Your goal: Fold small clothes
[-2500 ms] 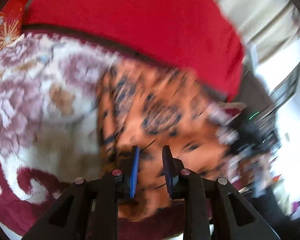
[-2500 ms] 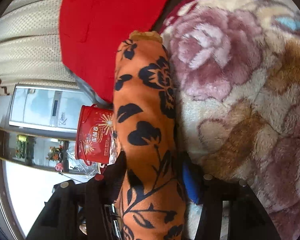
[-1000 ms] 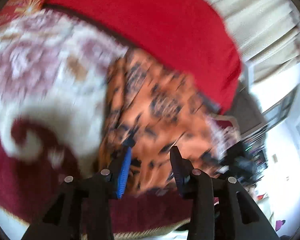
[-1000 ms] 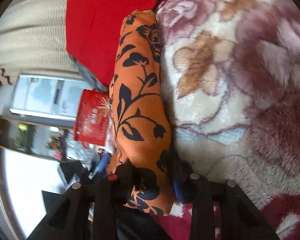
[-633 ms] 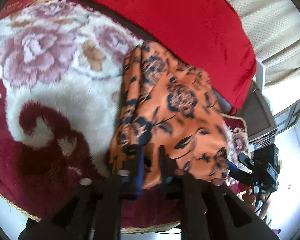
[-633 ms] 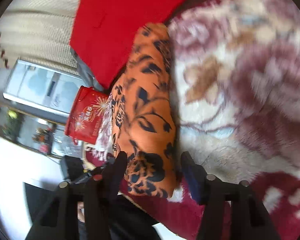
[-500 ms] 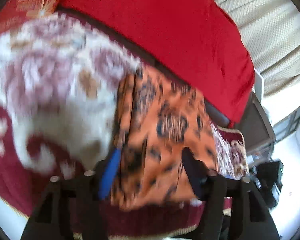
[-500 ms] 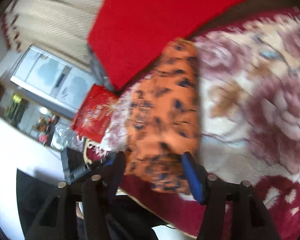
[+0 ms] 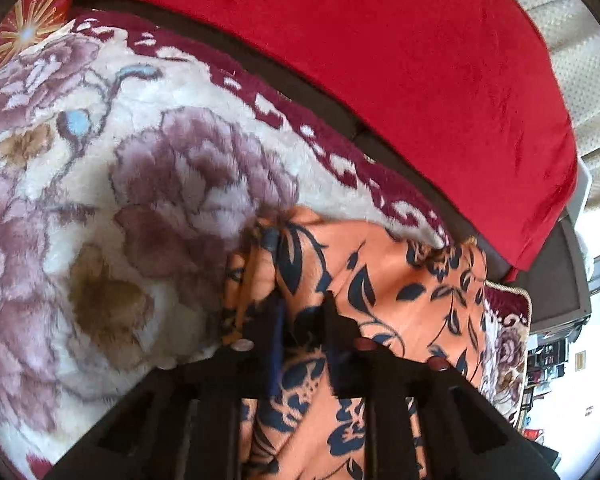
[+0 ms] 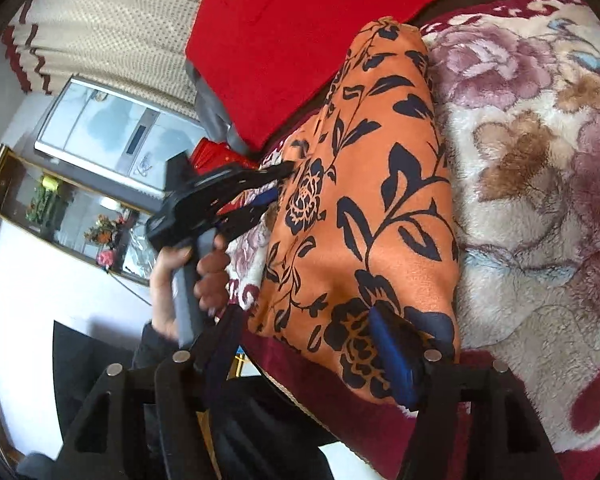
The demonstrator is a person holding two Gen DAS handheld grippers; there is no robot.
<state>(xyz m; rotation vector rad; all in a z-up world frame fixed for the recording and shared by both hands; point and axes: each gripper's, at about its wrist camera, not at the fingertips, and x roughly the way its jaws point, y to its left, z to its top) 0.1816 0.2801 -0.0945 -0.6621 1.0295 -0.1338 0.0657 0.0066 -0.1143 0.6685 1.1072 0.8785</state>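
An orange garment with dark blue flowers (image 9: 400, 292) lies folded in a long bundle on a plush floral blanket (image 9: 100, 208); it also shows in the right wrist view (image 10: 380, 184). My left gripper (image 9: 302, 320) is nearly shut, with a fold of the garment's edge between its fingers. It also appears in the right wrist view (image 10: 276, 188), held by a hand at the garment's far side. My right gripper (image 10: 308, 344) is open, its fingers on either side of the garment's near end.
A red cushion (image 9: 380, 60) lies behind the blanket. Cream curtains (image 10: 112, 20) hang at the back. A white appliance (image 10: 108, 128) and a shelf with flowers (image 10: 100, 232) stand beyond the blanket's edge. A red box (image 9: 24, 24) sits at the far left.
My left gripper has closed from wide open onto the garment's edge. My right gripper has stayed open and pulled back slightly from the near end.
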